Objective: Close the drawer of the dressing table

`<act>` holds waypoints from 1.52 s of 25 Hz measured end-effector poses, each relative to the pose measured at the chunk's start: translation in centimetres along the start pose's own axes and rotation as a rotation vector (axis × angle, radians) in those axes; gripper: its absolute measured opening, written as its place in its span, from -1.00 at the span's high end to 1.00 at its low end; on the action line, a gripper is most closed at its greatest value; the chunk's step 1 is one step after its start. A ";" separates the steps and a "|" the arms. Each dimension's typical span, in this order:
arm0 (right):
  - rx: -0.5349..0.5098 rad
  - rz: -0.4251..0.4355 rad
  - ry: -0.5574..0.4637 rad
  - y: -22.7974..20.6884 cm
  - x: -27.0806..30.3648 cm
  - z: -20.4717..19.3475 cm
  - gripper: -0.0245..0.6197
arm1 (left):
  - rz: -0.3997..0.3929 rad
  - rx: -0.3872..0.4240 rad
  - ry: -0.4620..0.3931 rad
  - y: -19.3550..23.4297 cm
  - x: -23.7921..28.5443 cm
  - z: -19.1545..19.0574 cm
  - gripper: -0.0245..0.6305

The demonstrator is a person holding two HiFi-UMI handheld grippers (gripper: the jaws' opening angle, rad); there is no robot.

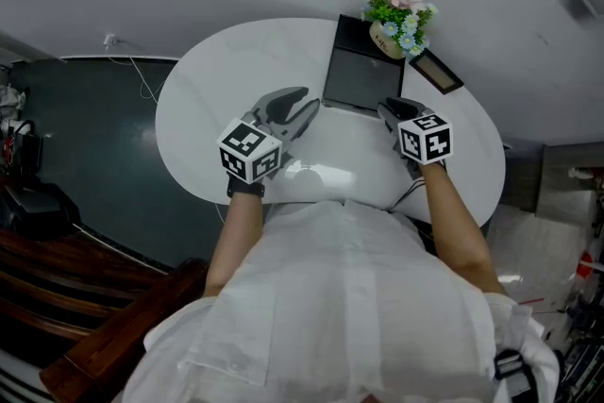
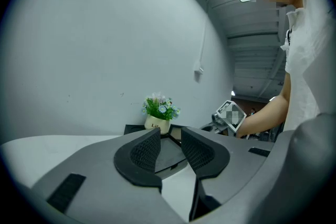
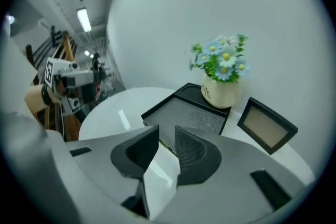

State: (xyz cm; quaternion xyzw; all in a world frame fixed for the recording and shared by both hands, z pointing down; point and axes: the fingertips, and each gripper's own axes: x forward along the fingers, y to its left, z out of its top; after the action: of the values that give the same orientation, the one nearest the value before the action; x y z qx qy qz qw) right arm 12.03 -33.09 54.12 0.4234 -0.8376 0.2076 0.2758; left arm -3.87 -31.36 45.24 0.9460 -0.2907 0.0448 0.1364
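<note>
L hand-held gripper [image 2: 170, 136] & R hand-held gripper [image 3: 167, 134] open, empty, over dressing table [image 1: 208, 109].

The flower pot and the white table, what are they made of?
The flower pot looks like glazed ceramic: it is cream and smooth, with a soft shine. The table has a hard, glossy white top that mirrors the lights. It may be polished stone or lacquered board; the pictures can't settle which.

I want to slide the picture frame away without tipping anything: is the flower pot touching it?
Apart. The right gripper view shows a strip of white tabletop between the flower pot and the picture frame.
</note>
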 end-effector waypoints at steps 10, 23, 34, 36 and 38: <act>0.444 -0.020 -0.511 -2.5 -10.0 3.5 0.87 | -0.030 0.022 -0.016 -2.0 1.1 0.4 0.56; 0.223 -0.155 -0.484 -2.9 -14.8 0.9 0.90 | 0.070 0.064 -0.088 -1.5 -1.2 2.1 0.81; 0.138 -0.140 -0.481 -1.2 -15.4 1.5 0.90 | 0.082 0.061 -0.094 -2.9 -2.1 1.9 0.85; 0.123 -0.138 -0.480 -0.9 -15.4 1.5 0.90 | 0.076 0.061 -0.092 -3.1 -2.2 1.9 0.85; 0.112 -0.136 -0.478 -0.7 -15.3 1.6 0.90 | 0.074 0.062 -0.089 -3.1 -2.3 1.8 0.85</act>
State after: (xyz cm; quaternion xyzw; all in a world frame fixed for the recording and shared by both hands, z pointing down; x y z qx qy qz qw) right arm 19.70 -25.31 43.25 0.5304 -0.8358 0.1289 0.0595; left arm -3.97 -28.17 42.44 0.9394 -0.3298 0.0170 0.0922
